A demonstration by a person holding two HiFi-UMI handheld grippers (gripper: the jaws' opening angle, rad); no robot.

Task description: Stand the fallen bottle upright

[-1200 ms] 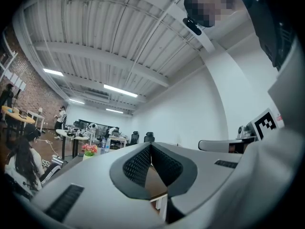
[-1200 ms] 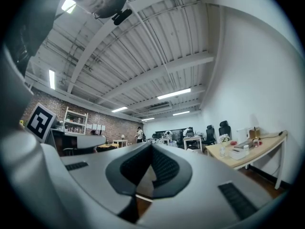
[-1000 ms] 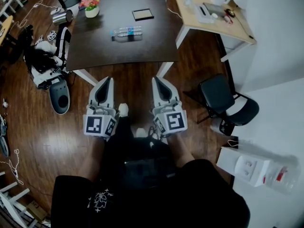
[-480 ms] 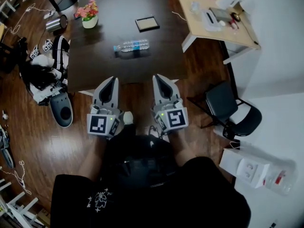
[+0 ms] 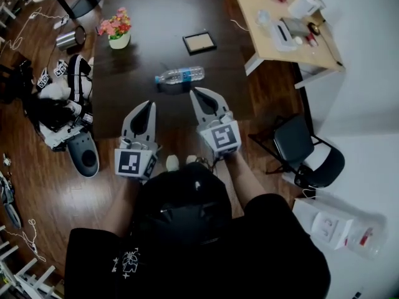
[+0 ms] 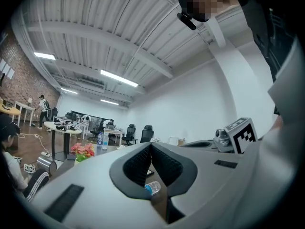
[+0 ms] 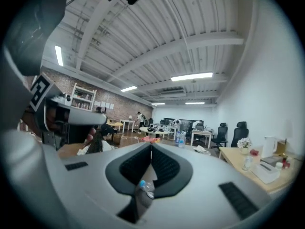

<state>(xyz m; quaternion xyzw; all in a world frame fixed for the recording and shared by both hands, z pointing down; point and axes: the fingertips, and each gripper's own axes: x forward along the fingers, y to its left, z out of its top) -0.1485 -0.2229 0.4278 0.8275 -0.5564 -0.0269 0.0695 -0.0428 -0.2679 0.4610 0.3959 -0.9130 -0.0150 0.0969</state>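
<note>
Big open-plan office: glossy wood floor (image 5: pixel 56 198), long dark table (image 5: pixel 156 17) in the middle, pale wood desk (image 5: pixel 265 47) by the white wall (image 5: pixel 368 73), black chair (image 5: pixel 290 139) nearby. There's a brick wall (image 6: pixel 21 70) on one side and strip lights (image 6: pixel 119 78) on a white ribbed ceiling (image 7: pixel 190 46).

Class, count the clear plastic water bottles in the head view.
1 certain: the clear plastic bottle with a blue label lies on its side on the dark wooden table, just beyond the right gripper. Something cropped at the table's far end may be another.
</note>
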